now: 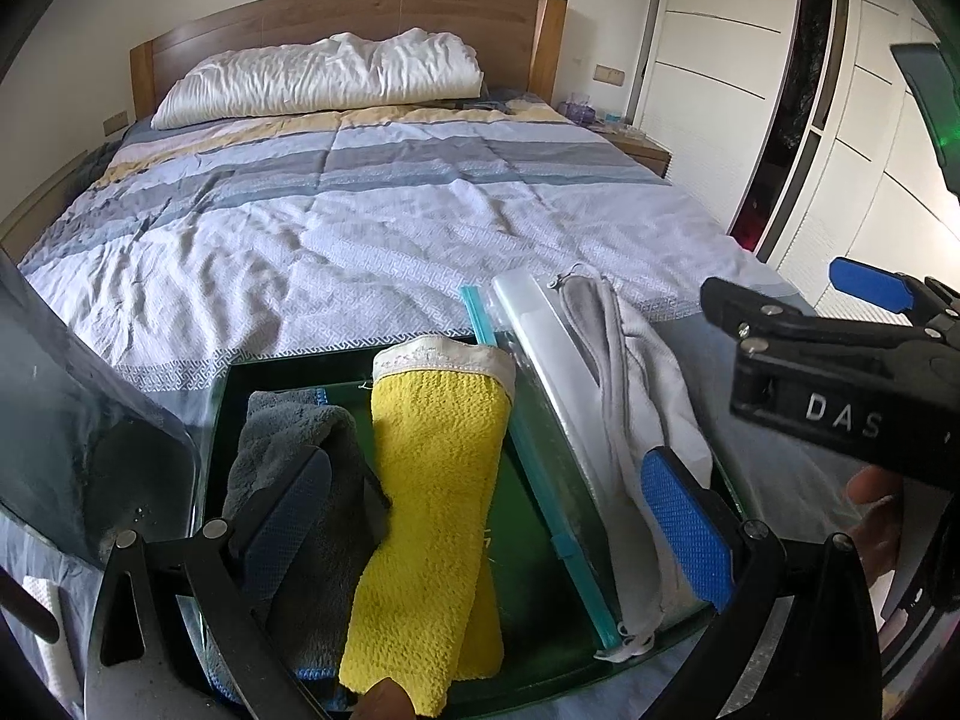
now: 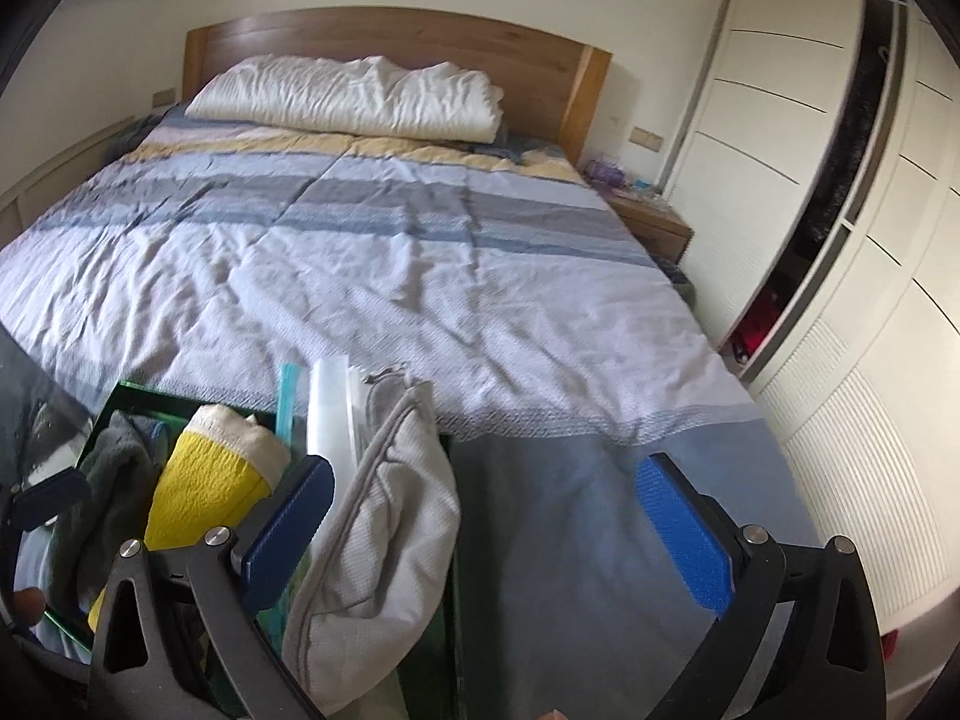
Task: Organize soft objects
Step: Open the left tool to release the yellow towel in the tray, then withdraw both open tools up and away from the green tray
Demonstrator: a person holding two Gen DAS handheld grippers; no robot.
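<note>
- Bedroom scene: a green bin point(image 1: 543, 654) sits at the foot of a bed point(image 1: 360, 228).
- Left gripper point(image 1: 489, 531), jaws apart and empty, hangs over the bin.
- Beneath it, left to right: grey towel point(image 1: 294, 438), yellow cloth point(image 1: 432, 480), clear zip bag point(image 1: 540, 372), pale grey pouch point(image 1: 636, 396).
- Right gripper point(image 2: 486, 528), jaws wide apart and empty, has the pouch just inside its left finger.
</note>
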